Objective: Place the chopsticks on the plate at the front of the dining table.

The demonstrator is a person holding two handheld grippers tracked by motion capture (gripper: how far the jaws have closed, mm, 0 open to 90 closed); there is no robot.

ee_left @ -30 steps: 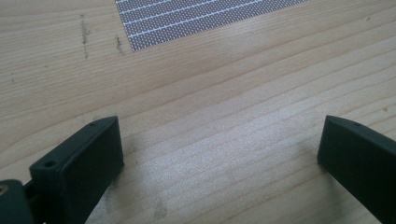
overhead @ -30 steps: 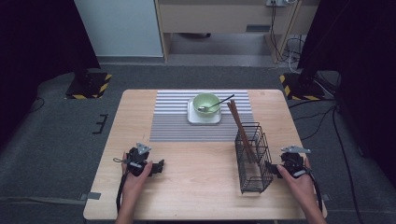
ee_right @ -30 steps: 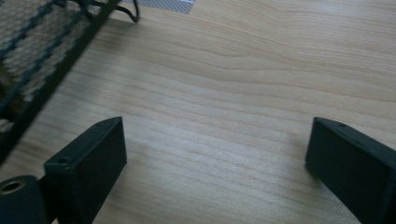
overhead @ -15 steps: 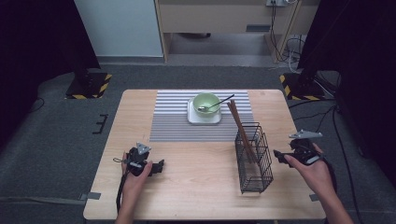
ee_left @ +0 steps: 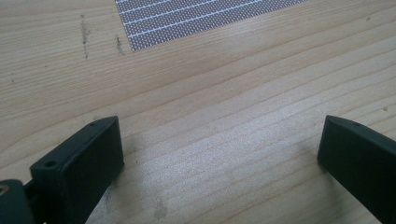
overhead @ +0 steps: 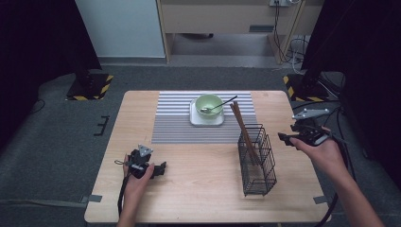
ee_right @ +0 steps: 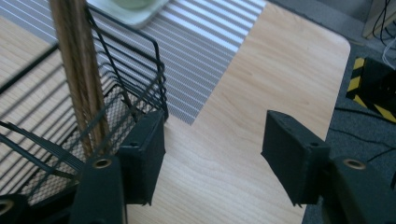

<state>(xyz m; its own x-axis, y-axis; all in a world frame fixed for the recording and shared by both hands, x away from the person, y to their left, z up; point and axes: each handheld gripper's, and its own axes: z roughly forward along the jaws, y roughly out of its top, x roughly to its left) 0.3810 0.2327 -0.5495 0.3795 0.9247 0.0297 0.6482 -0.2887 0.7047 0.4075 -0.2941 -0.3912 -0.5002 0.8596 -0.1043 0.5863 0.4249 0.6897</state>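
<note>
My left gripper [overhead: 162, 169] rests on the wooden table [overhead: 203, 194] at the front left, held by a hand. Its jaws stand wide open over bare wood [ee_left: 219, 154]. My right gripper [overhead: 283, 138] is raised above the table's right edge and points left at a black wire basket [overhead: 257, 161]. Its jaws [ee_right: 212, 158] have just been closing and stand partly open with nothing between them. Wooden chopsticks [overhead: 243, 130] lean in the basket, close on the left in the right gripper view [ee_right: 77, 70].
A striped grey mat [overhead: 175, 118] lies at the table's back centre. On it a white square plate [overhead: 206, 119] holds a green bowl [overhead: 209, 103] with a spoon [overhead: 222, 104]. Cables trail from both grippers. Dark floor surrounds the table.
My right hand has lifted its gripper from beside the basket to well above the table's right edge. The left hand has not moved.
</note>
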